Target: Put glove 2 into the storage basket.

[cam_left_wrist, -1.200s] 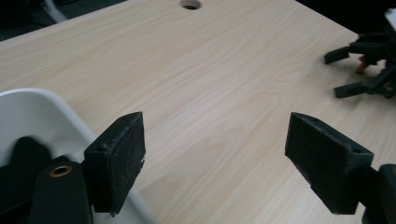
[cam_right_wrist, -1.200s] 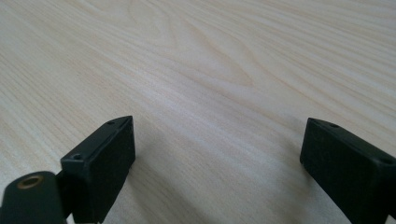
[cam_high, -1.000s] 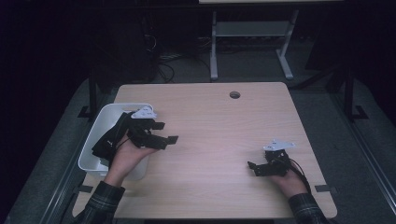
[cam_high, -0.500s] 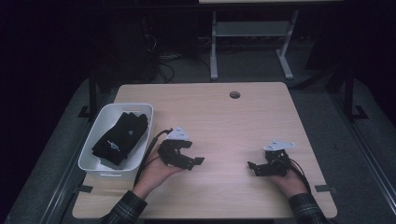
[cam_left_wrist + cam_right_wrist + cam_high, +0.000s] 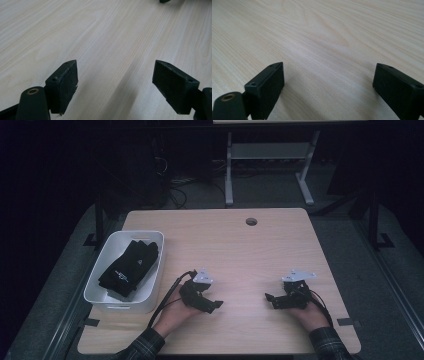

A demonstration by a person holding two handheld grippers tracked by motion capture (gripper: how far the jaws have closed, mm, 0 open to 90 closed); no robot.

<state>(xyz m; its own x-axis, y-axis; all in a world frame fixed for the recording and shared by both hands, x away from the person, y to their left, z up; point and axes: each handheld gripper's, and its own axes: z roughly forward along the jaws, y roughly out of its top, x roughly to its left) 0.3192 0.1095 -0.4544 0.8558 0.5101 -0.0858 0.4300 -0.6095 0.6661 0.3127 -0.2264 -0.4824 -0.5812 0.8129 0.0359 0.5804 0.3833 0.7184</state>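
Black cloth [image 5: 131, 267] lies bunched in the white tub [image 5: 156, 270] at the left edge of the wooden table [image 5: 240, 245], its long axis running from near-left to far-right along the tub. That puts it to the left of and slightly beyond the left gripper [image 5: 209, 306], which rests just right of the tub and is plainly the nearer tool, while the right gripper [image 5: 270, 299] sits well apart toward the near right. Both grippers have their jaws spread wide over bare wood with nothing between them, so any return to the cloth looks like a short leftward reach for the left one.
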